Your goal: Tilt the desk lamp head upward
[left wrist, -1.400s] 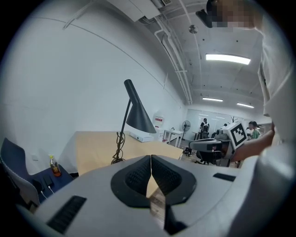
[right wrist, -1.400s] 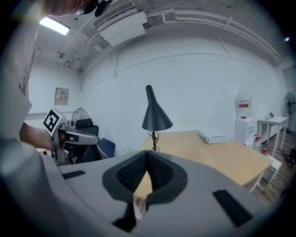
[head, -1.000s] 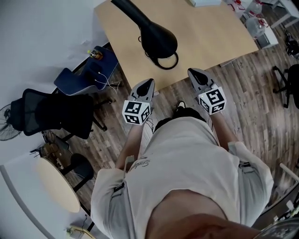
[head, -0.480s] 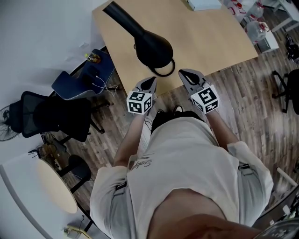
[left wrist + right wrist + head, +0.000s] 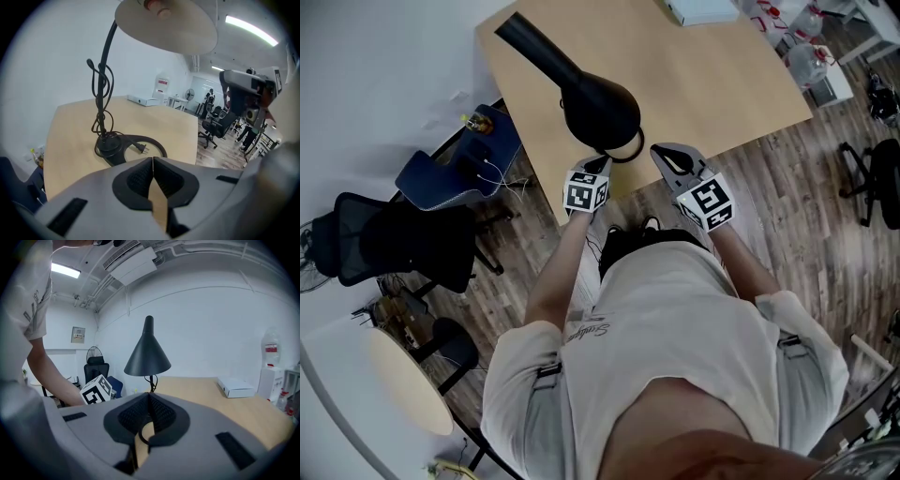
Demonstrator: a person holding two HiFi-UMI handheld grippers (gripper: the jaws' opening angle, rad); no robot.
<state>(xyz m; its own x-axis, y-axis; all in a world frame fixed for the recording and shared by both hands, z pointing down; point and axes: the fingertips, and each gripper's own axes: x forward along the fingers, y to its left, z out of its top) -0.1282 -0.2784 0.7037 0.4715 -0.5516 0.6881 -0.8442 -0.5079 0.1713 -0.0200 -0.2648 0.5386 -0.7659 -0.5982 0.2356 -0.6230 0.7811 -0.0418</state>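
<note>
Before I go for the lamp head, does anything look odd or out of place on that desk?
One thing: the lamp's cord is wound around its stem, and the plug lies loose by the base, so the lamp is unplugged. Nothing spilled or damaged shows.

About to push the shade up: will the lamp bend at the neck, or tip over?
The thin curved neck will probably flex first. The shade looks large against the flat ring base, so a hard push may tip or slide the whole thing. The cord coiled round the neck might resist slightly.
</note>
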